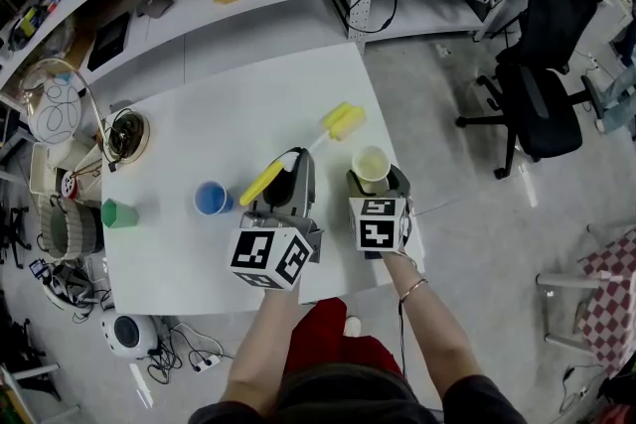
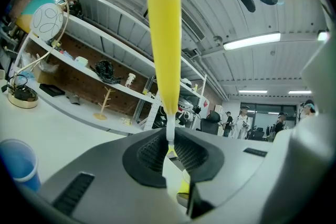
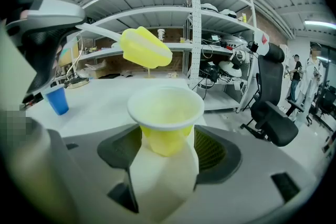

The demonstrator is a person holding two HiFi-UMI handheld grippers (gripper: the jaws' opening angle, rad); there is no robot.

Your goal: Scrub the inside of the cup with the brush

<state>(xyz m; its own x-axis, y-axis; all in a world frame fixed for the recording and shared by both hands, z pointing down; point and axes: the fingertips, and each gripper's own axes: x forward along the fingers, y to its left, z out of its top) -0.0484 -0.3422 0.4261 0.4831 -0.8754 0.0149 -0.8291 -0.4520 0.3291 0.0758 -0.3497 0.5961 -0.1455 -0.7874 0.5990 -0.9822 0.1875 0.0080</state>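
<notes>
— Brushes?
— One brush (image 2: pixel 164 50), pinched tight in my left gripper (image 2: pixel 169 152), head near the yellow cup (image 3: pixel 165 107).
— Cups?
— Yellow, one, standing between the wide jaws of my right gripper (image 3: pixel 165 150); blue cup (image 1: pixel 210 198), one, left.

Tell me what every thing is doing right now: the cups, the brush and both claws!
Left claw: shut on the brush.
Right claw: open, with the yellow cup standing between its pads.
Brush: held, sponge end outside the yellow cup.
Yellow cup: upright, looks empty.
Blue cup: upright on the table.
</notes>
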